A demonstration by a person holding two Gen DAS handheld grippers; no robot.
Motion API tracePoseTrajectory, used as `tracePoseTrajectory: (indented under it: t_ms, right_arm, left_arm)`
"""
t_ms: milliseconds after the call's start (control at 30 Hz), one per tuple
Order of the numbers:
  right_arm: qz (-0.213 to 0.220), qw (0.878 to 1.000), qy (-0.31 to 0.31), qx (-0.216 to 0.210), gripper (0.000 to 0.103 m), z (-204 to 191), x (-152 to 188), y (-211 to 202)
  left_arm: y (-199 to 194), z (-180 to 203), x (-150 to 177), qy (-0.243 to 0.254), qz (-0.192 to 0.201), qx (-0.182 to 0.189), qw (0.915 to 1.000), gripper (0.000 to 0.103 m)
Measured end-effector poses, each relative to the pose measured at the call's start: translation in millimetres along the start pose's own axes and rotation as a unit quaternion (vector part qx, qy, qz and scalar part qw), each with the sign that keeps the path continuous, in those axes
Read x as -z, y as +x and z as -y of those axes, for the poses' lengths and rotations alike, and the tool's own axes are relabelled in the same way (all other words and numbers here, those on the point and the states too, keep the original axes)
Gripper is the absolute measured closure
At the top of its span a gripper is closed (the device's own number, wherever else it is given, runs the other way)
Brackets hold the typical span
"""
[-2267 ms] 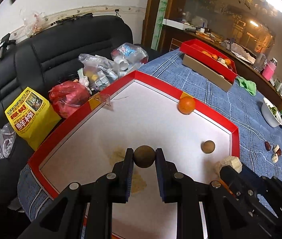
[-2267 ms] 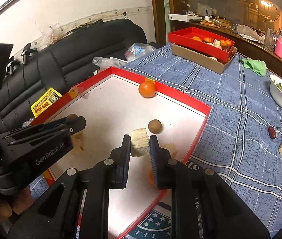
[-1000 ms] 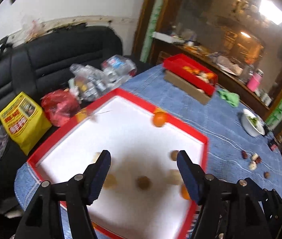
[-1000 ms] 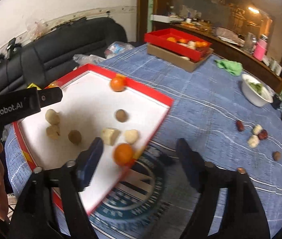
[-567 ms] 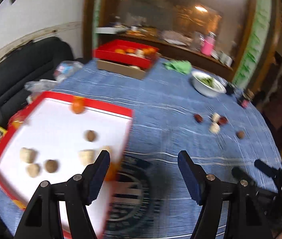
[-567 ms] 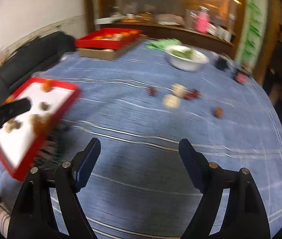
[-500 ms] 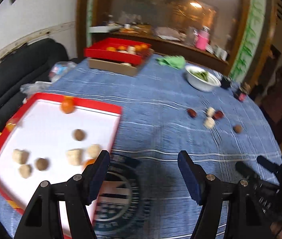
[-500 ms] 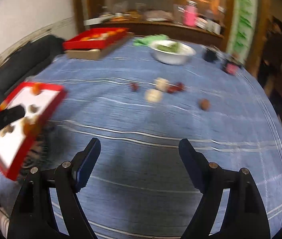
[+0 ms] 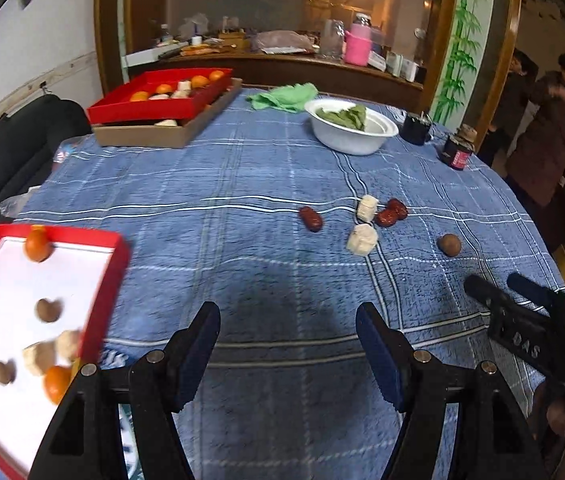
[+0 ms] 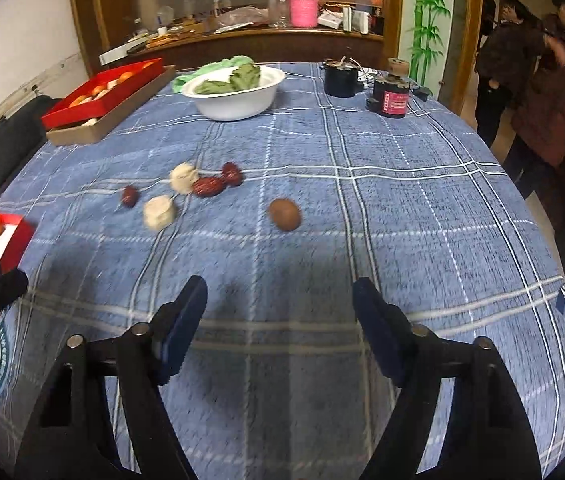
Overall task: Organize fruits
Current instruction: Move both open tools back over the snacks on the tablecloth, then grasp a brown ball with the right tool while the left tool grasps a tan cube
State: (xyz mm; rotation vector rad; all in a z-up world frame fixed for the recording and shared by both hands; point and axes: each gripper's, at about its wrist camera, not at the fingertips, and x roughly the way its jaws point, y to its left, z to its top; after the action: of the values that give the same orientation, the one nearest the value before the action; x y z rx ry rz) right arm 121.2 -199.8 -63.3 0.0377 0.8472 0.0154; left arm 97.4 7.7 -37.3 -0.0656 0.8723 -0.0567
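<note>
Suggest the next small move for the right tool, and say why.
Probably ease the right tool forward and down over the brown fruit. Its jaws are open and empty, having just been closing a little, and that fruit lies alone on the cloth straight ahead, apart from the dates.

Dim warm indoor light, motion blur at left, fisheye bending, black vignetted corners.

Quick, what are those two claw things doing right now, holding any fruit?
Left gripper: open, nothing between its fingers, only the blue tablecloth below.
Right gripper: open and empty; its jaws have just been closing a little.
</note>
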Motion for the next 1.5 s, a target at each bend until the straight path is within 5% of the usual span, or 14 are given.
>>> tracePoseTrajectory:
  t_ms: [233, 500, 867, 933, 1133, 1500]
  right_arm:
    - [-0.01, 1.0, -0.004, 0.002, 0.04, 3, -30, 33]
    - [-0.039, 0.999, -0.001, -0.004, 0.081, 6, -39, 66]
    - [-0.001, 0.998, 0.044, -0.035, 0.081, 30, -36, 45]
    - [0.004, 0.998, 0.044, -0.043, 0.081, 30, -36, 43]
    - [0.013, 0.998, 0.044, -0.053, 0.081, 31, -38, 40]
    - [0.007, 0.998, 0.044, -0.041, 0.081, 30, -38, 40]
  left_arm:
    - [24, 20, -18, 0.011, -0.003, 0.006, 0.9999, 0.034]
    - [52, 42, -34, 0.028, -0.003, 0.005, 0.9996, 0.034]
    - [93, 72, -43, 0.05, -0.013, -0.012, 0.9986, 0.034]
    - [100, 73, -45, 0.049, -0.014, -0.018, 0.9986, 0.039]
    - [113, 73, -45, 0.047, -0.012, -0.033, 0.9983, 0.075]
    - [73, 64, -25, 0.051, -0.016, -0.037, 0.9978, 0.076]
